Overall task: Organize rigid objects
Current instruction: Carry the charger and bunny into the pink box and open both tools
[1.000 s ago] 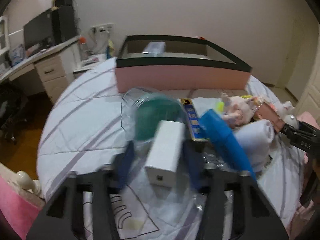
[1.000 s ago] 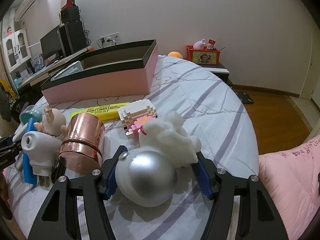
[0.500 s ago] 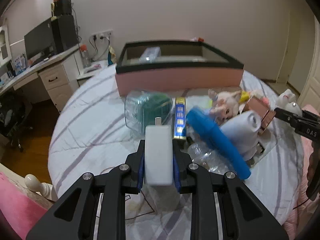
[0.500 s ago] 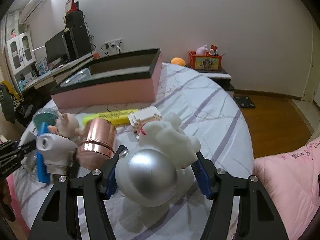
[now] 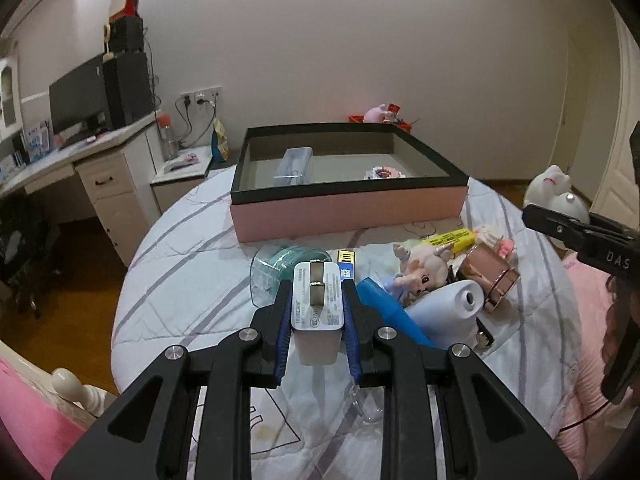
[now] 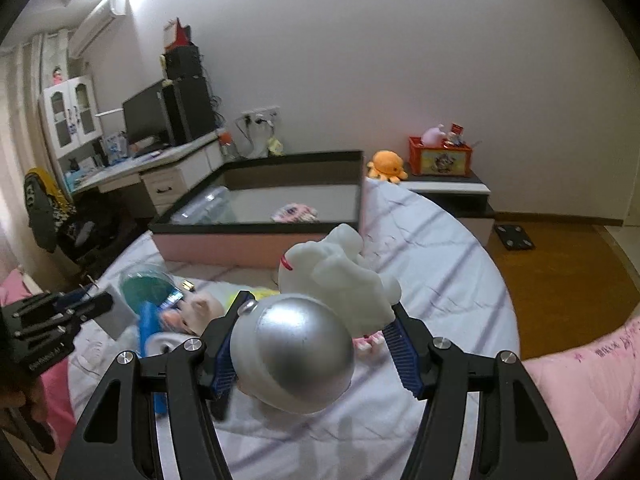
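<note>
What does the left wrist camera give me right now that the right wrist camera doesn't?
Only the left wrist view: the white charger clamped flat in the left tongs, prongs up, and the copper cup.

Only the right wrist view: the silver-headed white figure gripped in the right tongs, and the orange octopus toy.

Both: the pink box with two items inside, and the pig doll.

1. A bed (image 6: 452, 256) with a white, striped cover fills the middle of the room.
2. A white desk (image 5: 100, 168) stands on the left, by the wall.
3. A black screen (image 5: 78, 96) sits on the desk.
4. An orange toy octopus (image 6: 385, 165) sits beside a red box (image 6: 440, 158) on a low stand.
5. A pink blanket (image 6: 580, 392) lies on the right.
</note>
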Demonstrator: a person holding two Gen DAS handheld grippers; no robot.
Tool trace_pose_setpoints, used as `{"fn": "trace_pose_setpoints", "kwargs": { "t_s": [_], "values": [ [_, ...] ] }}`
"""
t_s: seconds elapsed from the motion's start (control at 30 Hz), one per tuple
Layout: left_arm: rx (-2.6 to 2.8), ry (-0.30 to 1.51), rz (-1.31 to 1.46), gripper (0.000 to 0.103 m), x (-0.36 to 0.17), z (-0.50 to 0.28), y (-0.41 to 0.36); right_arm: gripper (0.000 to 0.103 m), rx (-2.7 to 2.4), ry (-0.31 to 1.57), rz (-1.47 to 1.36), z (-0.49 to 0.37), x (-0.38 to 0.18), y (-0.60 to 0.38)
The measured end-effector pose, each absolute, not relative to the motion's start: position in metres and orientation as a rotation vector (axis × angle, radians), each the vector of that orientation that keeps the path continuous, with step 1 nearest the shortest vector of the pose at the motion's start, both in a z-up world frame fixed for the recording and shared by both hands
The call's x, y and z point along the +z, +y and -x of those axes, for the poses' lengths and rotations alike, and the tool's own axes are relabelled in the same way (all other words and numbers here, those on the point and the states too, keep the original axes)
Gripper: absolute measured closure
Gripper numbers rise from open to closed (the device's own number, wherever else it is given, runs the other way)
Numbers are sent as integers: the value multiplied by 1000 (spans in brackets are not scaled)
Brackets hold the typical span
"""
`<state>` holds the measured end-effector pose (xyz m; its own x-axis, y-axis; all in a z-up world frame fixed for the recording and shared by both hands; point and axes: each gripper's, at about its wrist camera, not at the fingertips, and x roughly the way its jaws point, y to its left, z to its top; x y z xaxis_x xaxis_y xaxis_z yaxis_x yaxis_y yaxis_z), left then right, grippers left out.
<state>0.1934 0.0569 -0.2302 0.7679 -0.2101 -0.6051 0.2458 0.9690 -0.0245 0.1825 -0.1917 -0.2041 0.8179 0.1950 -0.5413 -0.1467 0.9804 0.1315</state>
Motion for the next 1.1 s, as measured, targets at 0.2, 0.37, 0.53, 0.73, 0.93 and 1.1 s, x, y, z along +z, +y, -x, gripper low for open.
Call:
{"fn": "trace_pose_setpoints", "kwargs": {
  "t_s": [0.2,0.37,0.53,0.73,0.93,1.1],
  "values": [
    [-238,586,-61,80,-203,-204,55,38,243,564,-75,-196,-190,-173],
    [-267,538,-72,80,-177,-226,43,38,277,540,-47,-218,-171,-162],
    [-296,522,-91,80,-159,-262,29,38,307,556,-24,-252,-160,-154],
    [-315,572,-123,80,-155,-332,8,38,324,626,15,-319,-159,-142],
    [-330,677,-156,80,-172,-405,-12,38,312,756,35,-392,-181,-136],
    [-318,776,-189,80,-196,-456,-26,38,298,885,43,-441,-208,-133]
  ]
}}
